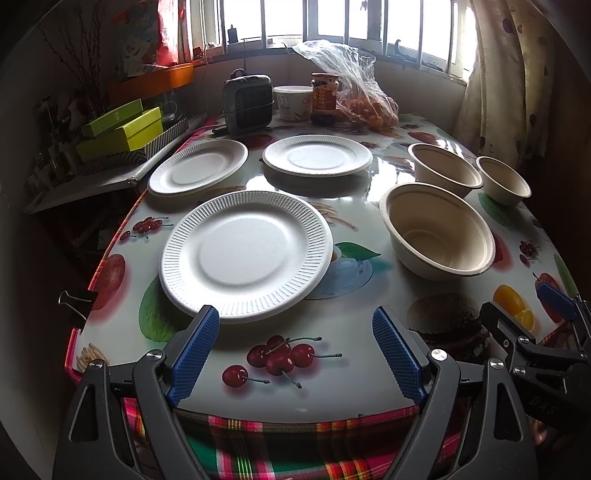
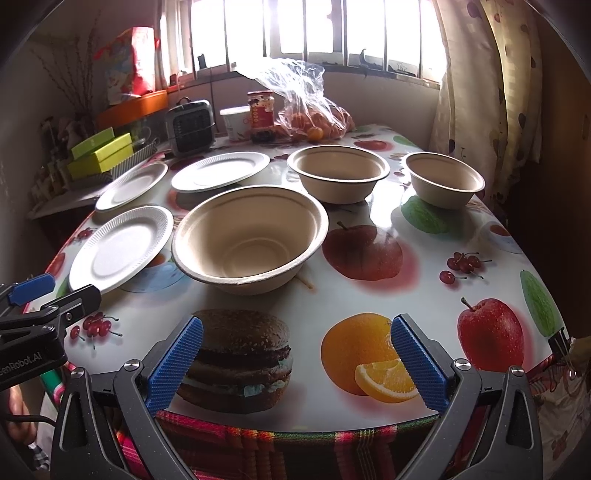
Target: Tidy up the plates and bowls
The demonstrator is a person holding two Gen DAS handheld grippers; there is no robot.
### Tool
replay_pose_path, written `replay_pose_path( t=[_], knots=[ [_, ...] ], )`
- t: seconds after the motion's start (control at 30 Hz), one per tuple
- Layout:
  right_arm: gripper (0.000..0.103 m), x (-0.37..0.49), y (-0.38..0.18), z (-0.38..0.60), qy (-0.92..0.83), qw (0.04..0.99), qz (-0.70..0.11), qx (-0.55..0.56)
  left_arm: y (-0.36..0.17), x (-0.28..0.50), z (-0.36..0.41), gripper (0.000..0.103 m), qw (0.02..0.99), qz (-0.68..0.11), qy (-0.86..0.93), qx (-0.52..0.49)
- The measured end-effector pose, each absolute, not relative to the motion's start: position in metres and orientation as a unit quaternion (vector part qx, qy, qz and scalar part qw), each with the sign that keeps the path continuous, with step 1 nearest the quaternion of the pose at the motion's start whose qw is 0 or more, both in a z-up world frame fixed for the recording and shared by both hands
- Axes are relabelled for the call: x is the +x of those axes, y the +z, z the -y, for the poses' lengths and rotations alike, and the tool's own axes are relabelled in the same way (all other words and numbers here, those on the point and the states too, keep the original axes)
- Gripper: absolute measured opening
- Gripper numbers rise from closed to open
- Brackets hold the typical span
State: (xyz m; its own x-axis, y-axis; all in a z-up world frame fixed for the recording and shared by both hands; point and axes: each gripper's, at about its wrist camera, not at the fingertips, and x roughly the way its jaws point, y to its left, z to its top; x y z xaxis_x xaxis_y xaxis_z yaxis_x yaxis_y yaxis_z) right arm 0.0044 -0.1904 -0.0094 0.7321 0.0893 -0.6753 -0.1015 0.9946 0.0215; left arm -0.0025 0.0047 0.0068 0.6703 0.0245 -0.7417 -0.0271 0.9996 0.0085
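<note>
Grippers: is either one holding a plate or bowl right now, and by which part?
Nothing is held. The left gripper and right gripper are both open and empty.

This is looking like a home, at a dining table (image 2: 369, 295) by a window (image 2: 306, 29). A shiny cloth with fruit and burger pictures is covering the table. A flowery curtain (image 2: 476, 92) is hanging at the side. A jar (image 2: 261, 116), a tub (image 2: 236, 122), a bag of oranges (image 2: 314, 118) and a small heater (image 2: 191, 127) are sitting at the far end.
</note>
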Motion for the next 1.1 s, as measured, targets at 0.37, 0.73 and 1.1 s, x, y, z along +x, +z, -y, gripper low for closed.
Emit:
replay_pose_path(
  t=[0.37,0.73,1.1],
  knots=[
    [0.103,0.0041,-0.009,0.1904,0.053,0.931,-0.362,-0.009,0.0087,-0.0022,-0.0055,0.085,0.915,-0.403,0.015,-0.001],
    [0.103,0.0039,-0.0086,0.1899,0.052,0.931,-0.362,-0.009,0.0099,-0.0026,-0.0054,0.085,0.916,-0.401,0.016,0.001],
    [0.103,0.0039,-0.0086,0.19,0.052,0.931,-0.361,-0.009,0.0098,-0.0027,-0.0053,0.085,0.916,-0.401,0.015,0.0]
  ],
)
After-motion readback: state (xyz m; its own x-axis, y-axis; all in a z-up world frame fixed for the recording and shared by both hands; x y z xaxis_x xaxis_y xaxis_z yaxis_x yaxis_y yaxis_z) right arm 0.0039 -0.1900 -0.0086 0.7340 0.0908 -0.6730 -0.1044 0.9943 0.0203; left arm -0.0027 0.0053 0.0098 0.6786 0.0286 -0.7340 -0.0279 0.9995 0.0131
